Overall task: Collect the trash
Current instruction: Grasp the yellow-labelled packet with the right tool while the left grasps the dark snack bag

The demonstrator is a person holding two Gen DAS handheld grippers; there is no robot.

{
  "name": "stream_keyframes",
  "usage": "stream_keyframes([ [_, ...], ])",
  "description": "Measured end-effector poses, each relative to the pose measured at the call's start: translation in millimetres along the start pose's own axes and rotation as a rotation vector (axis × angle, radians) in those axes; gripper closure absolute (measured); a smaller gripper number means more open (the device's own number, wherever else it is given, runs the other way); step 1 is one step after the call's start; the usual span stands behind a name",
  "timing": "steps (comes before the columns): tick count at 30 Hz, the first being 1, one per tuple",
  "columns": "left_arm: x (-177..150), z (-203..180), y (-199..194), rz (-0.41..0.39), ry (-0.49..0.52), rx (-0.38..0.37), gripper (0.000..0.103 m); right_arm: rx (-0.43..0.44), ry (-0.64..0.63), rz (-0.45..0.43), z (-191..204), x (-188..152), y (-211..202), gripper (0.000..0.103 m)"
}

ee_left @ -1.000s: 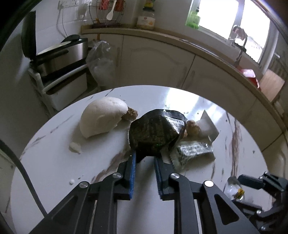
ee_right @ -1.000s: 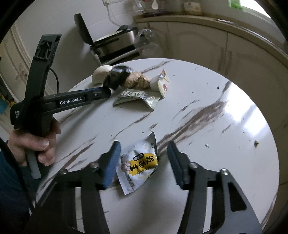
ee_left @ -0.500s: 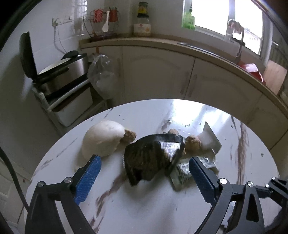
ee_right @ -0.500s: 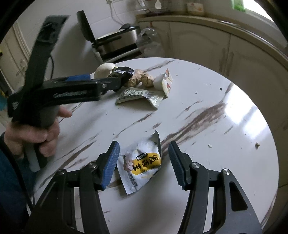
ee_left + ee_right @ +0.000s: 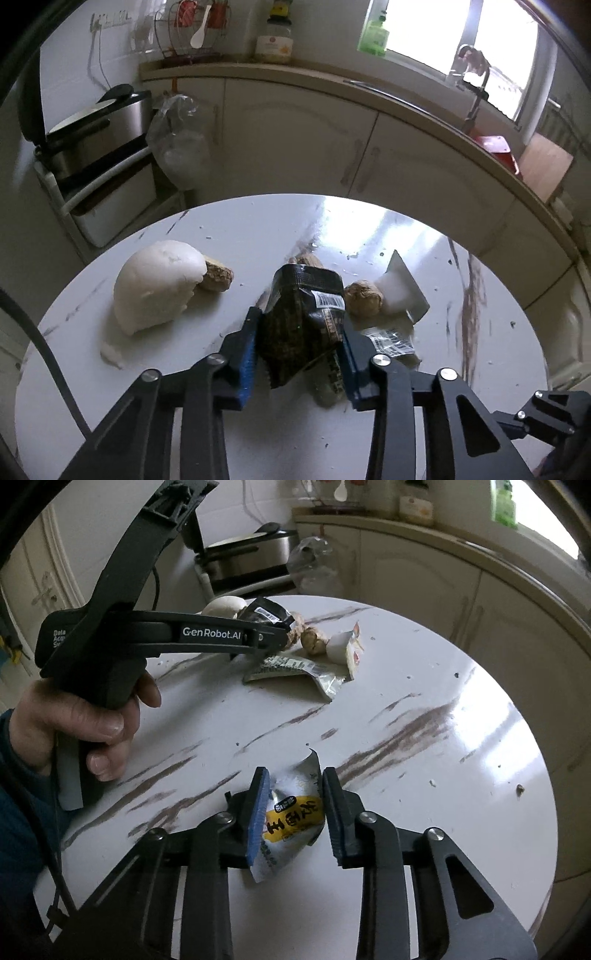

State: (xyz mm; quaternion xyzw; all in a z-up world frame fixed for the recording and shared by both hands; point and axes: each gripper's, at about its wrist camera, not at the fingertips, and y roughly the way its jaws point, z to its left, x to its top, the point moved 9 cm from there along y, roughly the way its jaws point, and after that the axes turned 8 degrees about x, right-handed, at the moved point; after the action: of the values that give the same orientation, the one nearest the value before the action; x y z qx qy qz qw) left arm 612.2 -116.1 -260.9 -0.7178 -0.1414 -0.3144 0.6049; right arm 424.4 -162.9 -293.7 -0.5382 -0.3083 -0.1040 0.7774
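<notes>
Simultaneously, both tongs are closing on litter that lies on the round white marble-patterned counter (image 5: 424, 686). Left tongs (image 5: 300, 350): blue-padded jaws flank a crumpled black foil snack packet (image 5: 303, 328) at the far left of the counter; the pads appear to touch its sides. Right tongs (image 5: 295, 814): jaws bracket a torn silver-and-yellow wrapper (image 5: 291, 816) at the near edge; the left pad meets it, the right pad stands just clear. Likely faults: thin glossy film may buckle and slip out as the jaws pinch, and the black packet's loose lower corner could drag the flat grey-green sachet (image 5: 295, 666) beneath it. Nearby lie a smooth white rounded lump (image 5: 157, 284), knobbly brown nut-like pieces (image 5: 364, 297), and a folded white carton scrap (image 5: 402, 291).
</notes>
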Motion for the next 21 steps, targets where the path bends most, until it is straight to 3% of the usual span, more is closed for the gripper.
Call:
stream_keyframes([
  [7, -4, 12, -9, 0.002, -0.031, -0.017, 0.078, 0.012, 0.025, -0.013, -2, -6, -6, 0.085],
  [21, -43, 22, -61, -0.033, -0.048, -0.008, 0.080, 0.063, 0.066, -0.031, -6, -21, -21, 0.090],
])
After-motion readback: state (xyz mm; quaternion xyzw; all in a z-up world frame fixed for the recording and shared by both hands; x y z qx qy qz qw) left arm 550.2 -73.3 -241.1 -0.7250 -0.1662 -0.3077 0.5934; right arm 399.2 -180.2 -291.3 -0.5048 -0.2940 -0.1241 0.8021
